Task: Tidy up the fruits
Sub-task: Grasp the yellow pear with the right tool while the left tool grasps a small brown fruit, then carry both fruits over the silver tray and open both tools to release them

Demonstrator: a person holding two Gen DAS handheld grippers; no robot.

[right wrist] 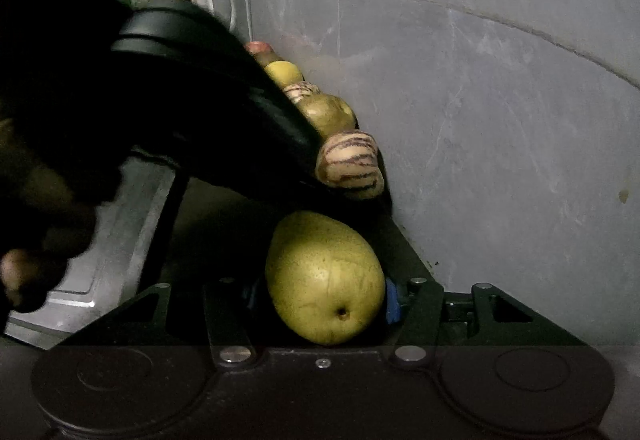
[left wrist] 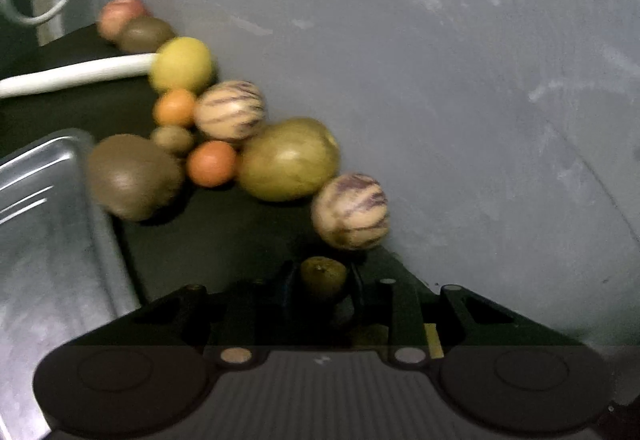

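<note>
The left tongs (left wrist: 322,280) are pinched shut on a small olive-green fruit (left wrist: 323,276), with a striped melon (left wrist: 351,211) just ahead. The right tongs (right wrist: 324,300) clamp a green pear (right wrist: 324,276) between the jaws, a metal tray (right wrist: 120,224) to their left on the tabletop (left wrist: 224,236).

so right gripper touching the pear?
Touching. Right wrist view: the pear sits clamped between the right gripper fingers, both sides pressed against it.

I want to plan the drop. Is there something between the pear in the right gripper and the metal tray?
Yes. The left gripper's black body crosses above the pear, between it and the metal tray on the left.
</note>
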